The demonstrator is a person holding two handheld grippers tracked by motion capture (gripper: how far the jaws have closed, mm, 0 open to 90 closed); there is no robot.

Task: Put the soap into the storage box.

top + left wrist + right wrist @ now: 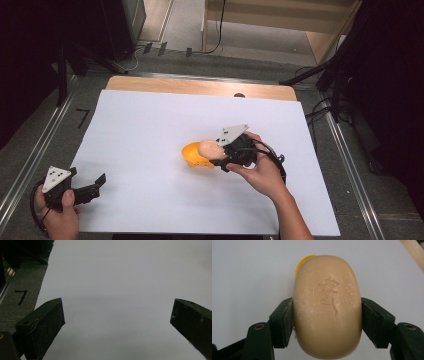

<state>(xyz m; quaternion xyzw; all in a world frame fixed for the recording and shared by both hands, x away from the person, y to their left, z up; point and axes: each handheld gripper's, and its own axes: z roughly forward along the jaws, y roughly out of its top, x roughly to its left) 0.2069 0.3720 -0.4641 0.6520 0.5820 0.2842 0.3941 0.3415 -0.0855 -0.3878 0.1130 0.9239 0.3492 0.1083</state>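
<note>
A beige oval bar of soap (327, 307) with a stamped mark on its face sits between the jaws of my right gripper (327, 322), which is shut on its two sides. In the high view the soap (208, 148) hangs just over an orange dish (195, 156) near the middle of the white sheet, with the right gripper (220, 156) coming in from the right in the person's hand. A sliver of the orange dish (302, 263) peeks out behind the soap. My left gripper (95, 186) rests at the sheet's front left corner, open and holding nothing (117, 320).
The white sheet (150, 130) covers most of a wooden table (200, 86). Grey floor with metal rails runs along both sides, with a black mark (22, 296) on it at the left. Dark stands and cables stand at the back.
</note>
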